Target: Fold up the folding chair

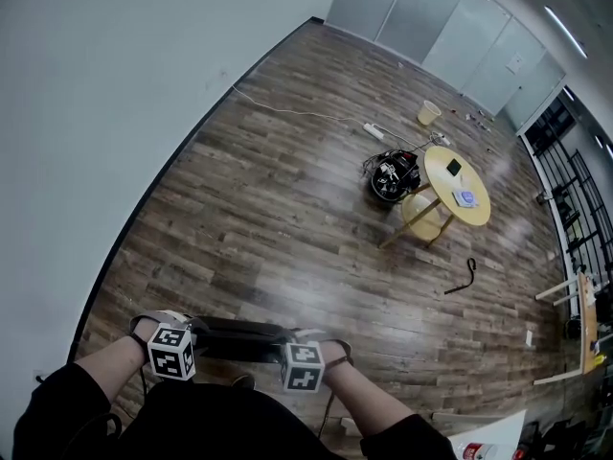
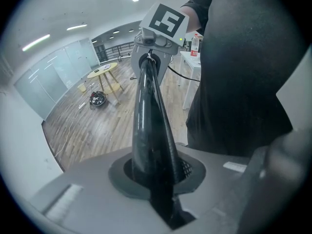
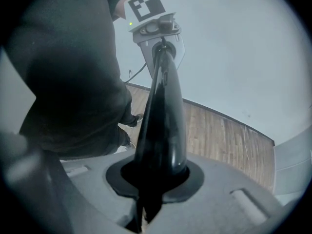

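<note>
— Where is the folding chair [image 1: 239, 339]?
— Right below me on the wooden floor [image 1: 287, 190], just in front of my body
— And your grip?
— My left hand-held gripper [image 2: 157, 177] is clamped on one end of its black top rail [image 2: 148, 116], my right hand-held gripper [image 3: 153, 177] on the other end, both pointing steeply down

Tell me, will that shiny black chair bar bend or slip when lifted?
Probably stiff: the shiny black chair bar runs straight between the left gripper and right gripper. Its glossy surface may be slippery. Held in two places, it shouldn't swing.
</note>
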A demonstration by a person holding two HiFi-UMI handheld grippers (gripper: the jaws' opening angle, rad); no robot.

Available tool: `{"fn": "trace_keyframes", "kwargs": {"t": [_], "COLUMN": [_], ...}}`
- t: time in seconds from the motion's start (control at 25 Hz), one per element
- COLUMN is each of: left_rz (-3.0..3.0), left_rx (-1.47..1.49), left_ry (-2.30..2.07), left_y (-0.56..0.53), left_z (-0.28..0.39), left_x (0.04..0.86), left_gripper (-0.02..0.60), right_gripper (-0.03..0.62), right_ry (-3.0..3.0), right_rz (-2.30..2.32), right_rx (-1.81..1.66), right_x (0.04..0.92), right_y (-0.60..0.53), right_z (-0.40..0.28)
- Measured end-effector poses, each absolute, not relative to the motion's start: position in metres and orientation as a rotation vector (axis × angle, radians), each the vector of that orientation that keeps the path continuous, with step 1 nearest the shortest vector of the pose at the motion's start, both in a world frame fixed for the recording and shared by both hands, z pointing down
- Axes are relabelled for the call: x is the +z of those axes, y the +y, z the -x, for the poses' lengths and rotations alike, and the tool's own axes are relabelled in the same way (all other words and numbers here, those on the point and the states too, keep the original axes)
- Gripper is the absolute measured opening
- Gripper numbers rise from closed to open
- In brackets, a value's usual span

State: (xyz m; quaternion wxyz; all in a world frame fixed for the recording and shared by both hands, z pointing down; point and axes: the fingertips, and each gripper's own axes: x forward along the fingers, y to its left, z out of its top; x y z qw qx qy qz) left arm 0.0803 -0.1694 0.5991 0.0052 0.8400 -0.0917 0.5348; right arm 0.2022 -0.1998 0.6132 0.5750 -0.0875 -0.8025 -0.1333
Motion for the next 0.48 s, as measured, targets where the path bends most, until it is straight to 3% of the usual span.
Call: {"fn": "trace_keyframes", "kwargs": {"t": [0.48], "left_rz": [-2.582], "left_rx": [1.614], "left_ry": [-0.279], "left_y": [-0.187], "left_z": [-0.06], "left_x": [0.579], "left_gripper": [0.048], "right_gripper": [0.048], "right_ry": [-1.869], "right_rz": [0.272], "right_rx": [-0.274], "right_x": [0.592], "right_y": [-0.224], "right_z": [-0.18]}}
